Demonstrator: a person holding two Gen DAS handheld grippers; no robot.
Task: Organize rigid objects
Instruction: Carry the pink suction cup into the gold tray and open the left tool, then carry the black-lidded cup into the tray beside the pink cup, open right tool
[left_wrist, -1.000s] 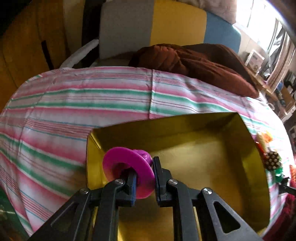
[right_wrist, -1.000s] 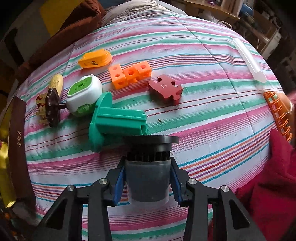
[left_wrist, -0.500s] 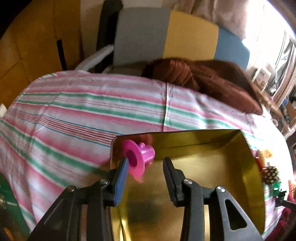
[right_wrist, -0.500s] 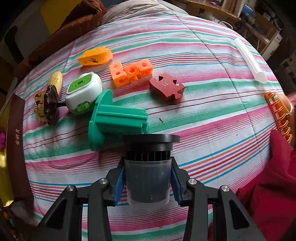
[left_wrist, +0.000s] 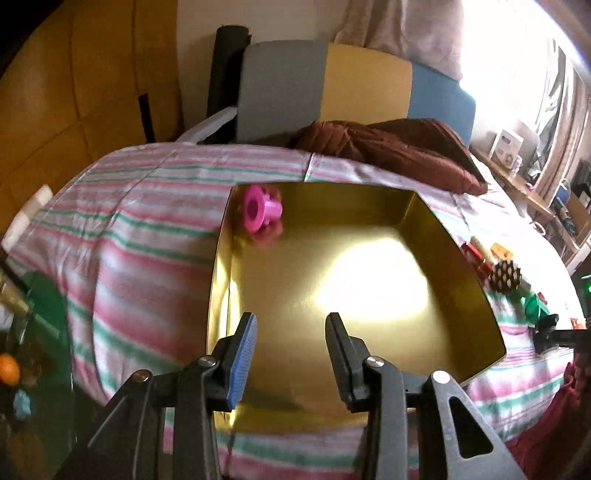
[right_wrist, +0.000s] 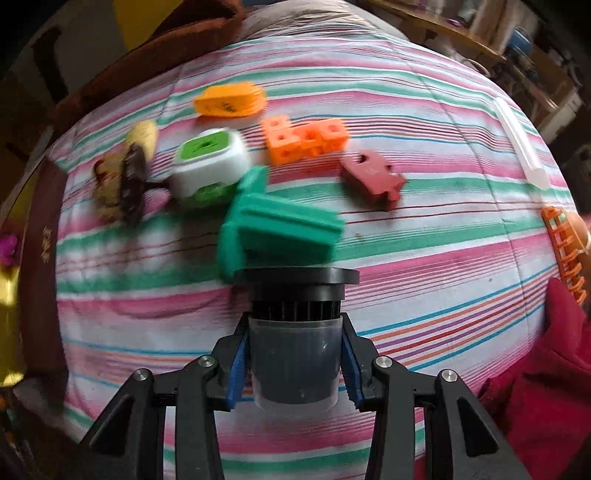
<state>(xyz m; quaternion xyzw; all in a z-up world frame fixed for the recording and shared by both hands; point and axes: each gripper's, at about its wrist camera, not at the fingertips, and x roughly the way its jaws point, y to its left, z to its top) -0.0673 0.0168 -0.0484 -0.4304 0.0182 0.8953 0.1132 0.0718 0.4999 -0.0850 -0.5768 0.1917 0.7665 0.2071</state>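
We had the left tongs (left_wrist: 290, 360) apart and empty over the gold box (left_wrist: 465, 280), since the pink spool (left_wrist: 260, 212) already lay inside it, tucked into the corner at about eleven o'clock of the box, well clear of the pads. That left most of the shiny floor free for more pieces. The right tongs (right_wrist: 293, 363) were clamped on the black-capped jar (right_wrist: 293, 332), cap pointing away from us, probably so it could go into the box next. Beyond it, at twelve o'clock, the green block (right_wrist: 280, 230) lay on the striped bedspread (right_wrist: 424, 258), with the orange cubes (right_wrist: 304, 142) and the red puzzle piece (right_wrist: 373, 175) at about one o'clock, all unsorted.
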